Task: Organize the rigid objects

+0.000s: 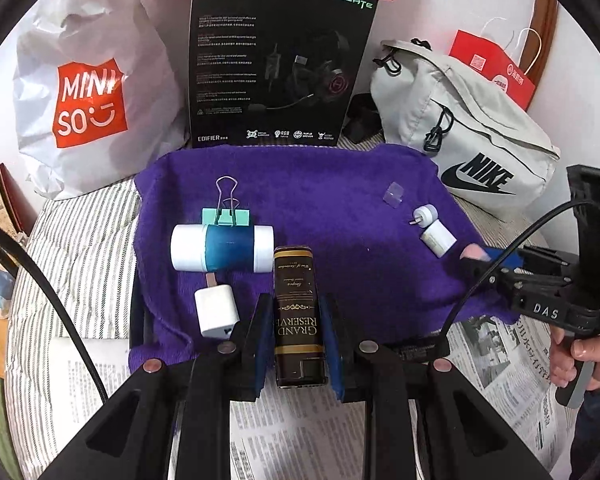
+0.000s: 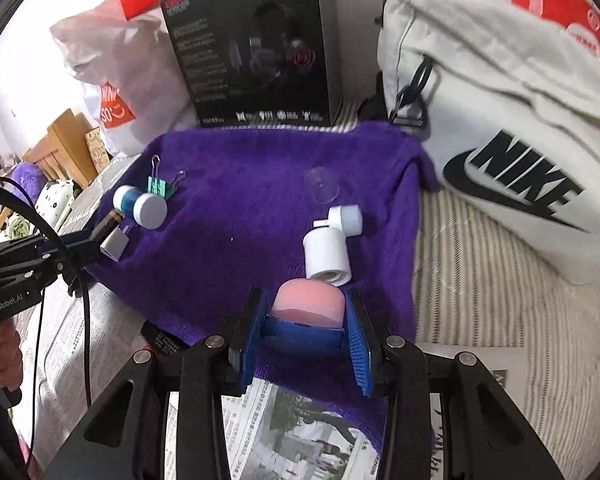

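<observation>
My left gripper (image 1: 298,312) is shut on a dark brown "Grand Reserve" box (image 1: 298,316) at the near edge of the purple towel (image 1: 320,208). Beside it lie a white charger cube (image 1: 215,309), a white and blue bottle (image 1: 222,249) and a mint binder clip (image 1: 227,214). My right gripper (image 2: 306,314) is shut on a pink and blue eraser (image 2: 307,306) over the towel's near right part; it shows in the left wrist view (image 1: 478,256). A white socket adapter (image 2: 327,254), a small white plug (image 2: 346,220) and a clear plastic piece (image 2: 322,184) lie just ahead.
A black headset box (image 1: 280,64), a white Miniso bag (image 1: 88,96), a grey Nike bag (image 1: 468,136) and a red paper bag (image 1: 496,68) stand behind the towel. Newspaper (image 1: 300,432) and a striped cloth (image 1: 84,248) lie under it.
</observation>
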The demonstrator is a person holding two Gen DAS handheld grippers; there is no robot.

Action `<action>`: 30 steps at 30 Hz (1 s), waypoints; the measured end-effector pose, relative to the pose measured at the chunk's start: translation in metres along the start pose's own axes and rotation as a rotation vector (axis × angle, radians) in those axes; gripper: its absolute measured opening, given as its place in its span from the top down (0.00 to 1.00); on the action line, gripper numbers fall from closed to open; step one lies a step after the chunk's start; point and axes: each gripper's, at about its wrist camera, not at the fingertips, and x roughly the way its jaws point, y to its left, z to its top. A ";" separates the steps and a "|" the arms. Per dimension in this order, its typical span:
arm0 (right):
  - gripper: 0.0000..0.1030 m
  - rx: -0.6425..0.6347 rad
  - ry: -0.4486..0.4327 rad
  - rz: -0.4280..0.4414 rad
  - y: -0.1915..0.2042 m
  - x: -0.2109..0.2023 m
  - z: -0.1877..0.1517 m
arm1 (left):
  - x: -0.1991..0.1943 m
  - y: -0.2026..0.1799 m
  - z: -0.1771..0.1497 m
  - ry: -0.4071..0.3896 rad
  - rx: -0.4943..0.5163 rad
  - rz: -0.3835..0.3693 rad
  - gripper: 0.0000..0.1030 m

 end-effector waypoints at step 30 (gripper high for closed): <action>0.60 -0.095 0.102 -0.015 0.012 0.037 0.008 | 0.018 0.009 0.005 0.027 -0.018 -0.024 0.78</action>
